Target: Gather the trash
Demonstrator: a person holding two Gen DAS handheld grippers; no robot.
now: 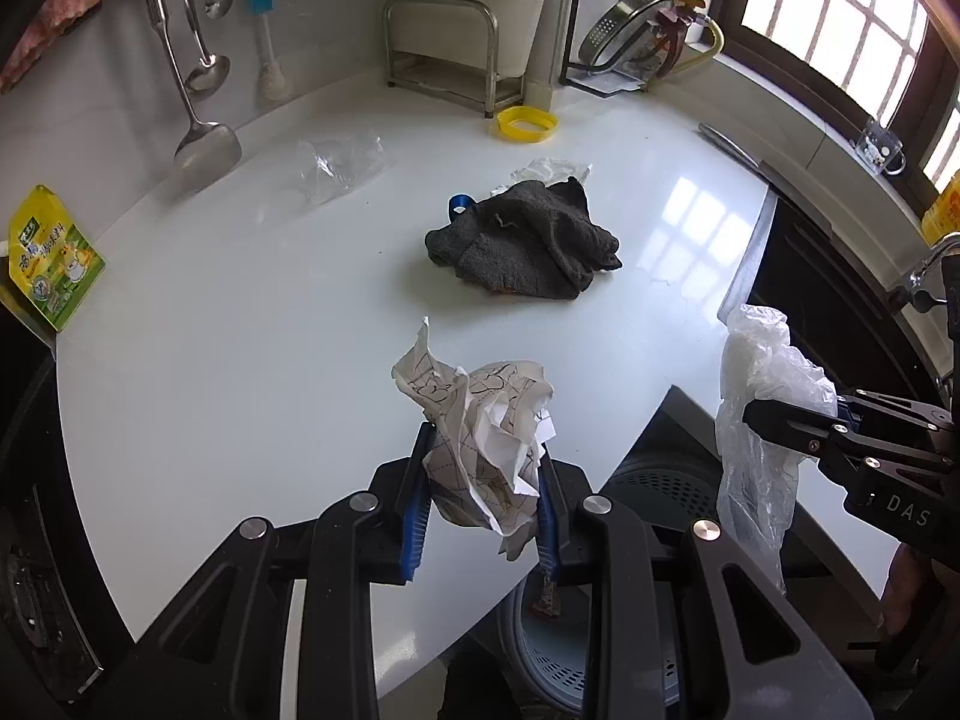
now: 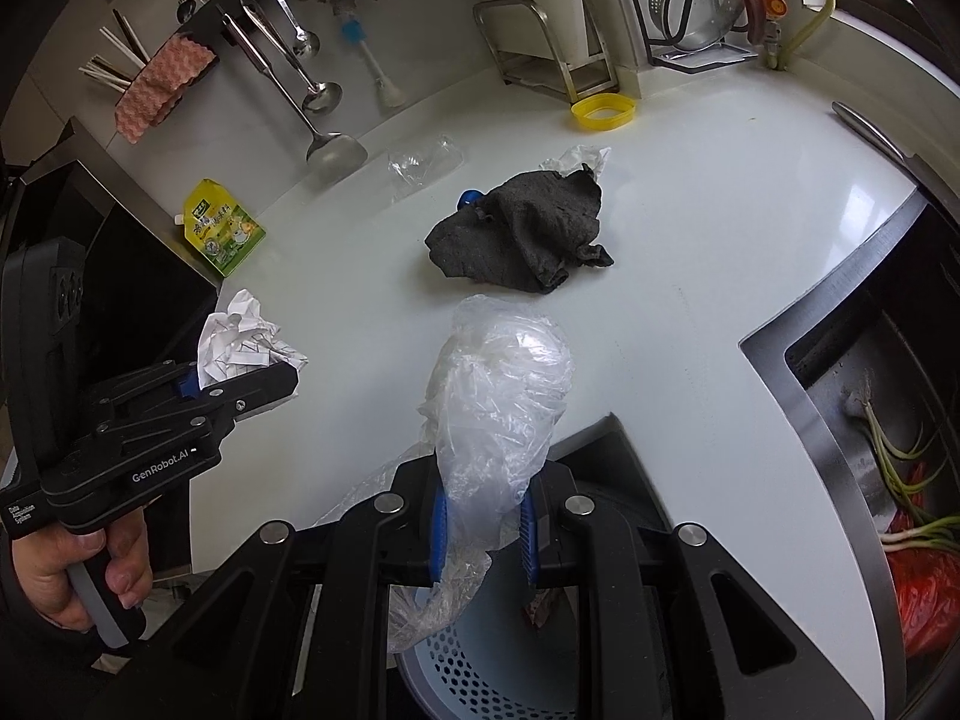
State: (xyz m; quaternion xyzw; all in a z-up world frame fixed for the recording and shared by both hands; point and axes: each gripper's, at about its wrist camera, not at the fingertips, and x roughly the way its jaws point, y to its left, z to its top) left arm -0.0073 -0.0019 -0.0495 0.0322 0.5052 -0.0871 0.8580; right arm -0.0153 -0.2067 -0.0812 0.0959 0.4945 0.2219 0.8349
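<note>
The left tongs (image 1: 483,501) pinch a crumpled white printed paper ball (image 1: 486,420), light and springy. The right tongs (image 2: 483,531) clamp a thin clear crinkled plastic bag (image 2: 498,396), limp and slippery, best gripped at its bunched middle.

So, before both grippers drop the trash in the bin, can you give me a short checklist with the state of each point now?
1. Left gripper grips crumpled paper: ok.
2. Right gripper grips plastic bag: ok.
3. Perforated bin lies under both grippers: ok.
4. Bin has room: cannot tell, mostly hidden.
5. Loads clear of grey cloth: ok.
6. Counter free of trash: not ok, clear plastic wrap remains.
</note>
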